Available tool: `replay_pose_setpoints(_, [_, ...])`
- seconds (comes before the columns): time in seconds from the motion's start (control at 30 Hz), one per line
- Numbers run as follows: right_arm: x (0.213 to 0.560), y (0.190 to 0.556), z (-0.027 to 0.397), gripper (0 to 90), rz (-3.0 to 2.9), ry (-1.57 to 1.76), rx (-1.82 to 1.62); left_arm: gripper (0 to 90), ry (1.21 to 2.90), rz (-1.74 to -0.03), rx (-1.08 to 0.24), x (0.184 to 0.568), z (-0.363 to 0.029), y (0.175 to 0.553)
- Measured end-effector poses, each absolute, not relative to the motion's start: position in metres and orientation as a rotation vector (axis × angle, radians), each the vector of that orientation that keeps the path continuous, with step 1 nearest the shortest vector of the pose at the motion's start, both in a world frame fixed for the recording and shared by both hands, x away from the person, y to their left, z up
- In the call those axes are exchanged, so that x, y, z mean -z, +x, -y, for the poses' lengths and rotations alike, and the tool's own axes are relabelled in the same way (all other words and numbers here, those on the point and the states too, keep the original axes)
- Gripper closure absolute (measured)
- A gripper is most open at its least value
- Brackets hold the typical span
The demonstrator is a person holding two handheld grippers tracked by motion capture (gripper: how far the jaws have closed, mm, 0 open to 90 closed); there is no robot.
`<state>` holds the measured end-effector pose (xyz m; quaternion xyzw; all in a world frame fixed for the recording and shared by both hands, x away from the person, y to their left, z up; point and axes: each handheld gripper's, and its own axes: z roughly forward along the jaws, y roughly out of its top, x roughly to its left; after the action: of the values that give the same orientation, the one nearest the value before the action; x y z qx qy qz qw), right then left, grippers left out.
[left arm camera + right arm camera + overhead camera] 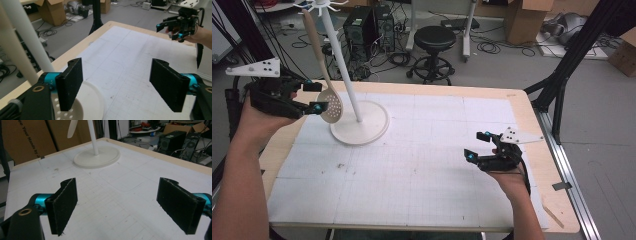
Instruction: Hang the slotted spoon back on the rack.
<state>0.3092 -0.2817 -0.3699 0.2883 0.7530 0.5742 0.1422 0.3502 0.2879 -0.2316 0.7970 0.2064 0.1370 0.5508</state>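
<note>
Both tongs agape: left tongs (312, 96) beside slotted spoon (330, 105), right tongs (478, 146) low.

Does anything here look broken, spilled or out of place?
Nothing stands out. The slotted spoon hangs from the white rack, whose base sits flat on the paper-covered table. The left claw, open, is beside the spoon's bowl; the right claw is open above bare paper.
</note>
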Motion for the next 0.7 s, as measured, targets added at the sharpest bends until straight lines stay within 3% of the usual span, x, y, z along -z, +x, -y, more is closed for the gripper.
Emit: replay_pose_setpoints(0.7, [0.369, 0.308, 0.286, 16.6, -2.163, 0.846, -1.659, 12.0, 1.836, -0.402, -0.26, 0.28, -0.247, 0.344])
